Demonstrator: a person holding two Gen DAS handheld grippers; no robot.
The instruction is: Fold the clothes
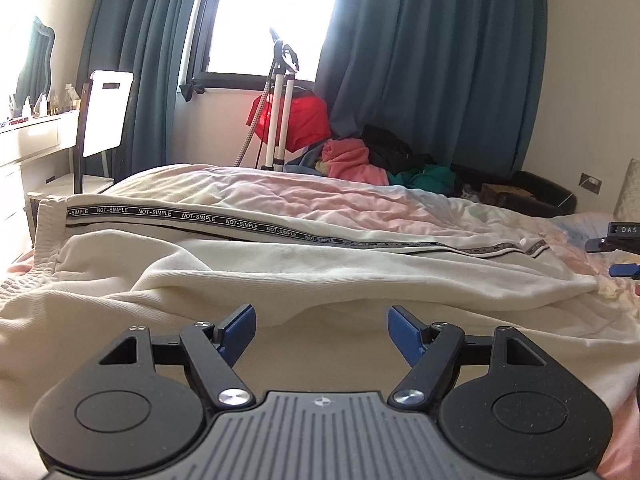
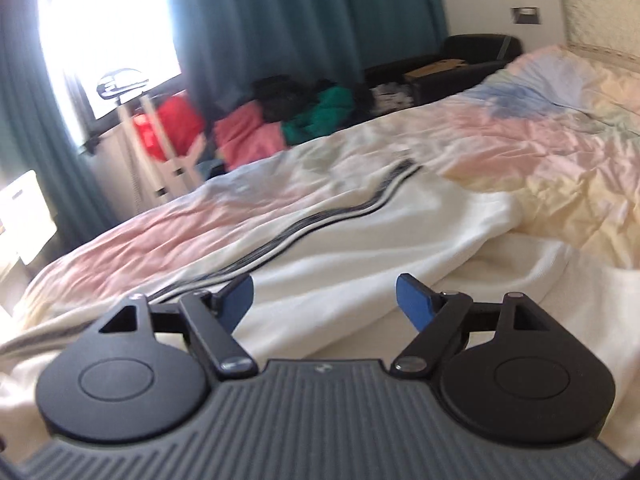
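- The cream trousers [image 1: 280, 264] lie lengthwise across the bed [image 1: 320, 192], waistband [image 1: 48, 232] at the left and the leg ends toward the right; a black lettered side stripe [image 1: 224, 222] runs along the far edge. The near cloth is bunched into soft ridges, so the garment lies stretched out but not flat. Whether one leg already lies over the other I cannot tell.
- The left gripper [image 1: 322, 334] hovers low over the near edge of the trousers, somewhat toward the waistband side, its jaws spread wide and holding nothing.
- The right gripper [image 2: 324, 300] hangs over the leg portion, jaws likewise spread apart and empty; its view is blurred, so it appears to be moving. Its tips also show at the right edge of the left wrist view.
- Judgement: the two grippers look placed for a paired pinch along the near edge. To do that well, each should take hold of the edge itself rather than a loose ridge, and catch every layer of cloth.
- Pull the cloth taut between the two holds so the wrinkles draw out, and use the stripe as a straight guide.
- Risk: this soft fabric sags between holds, and the quilt beneath could be pinched along with it.
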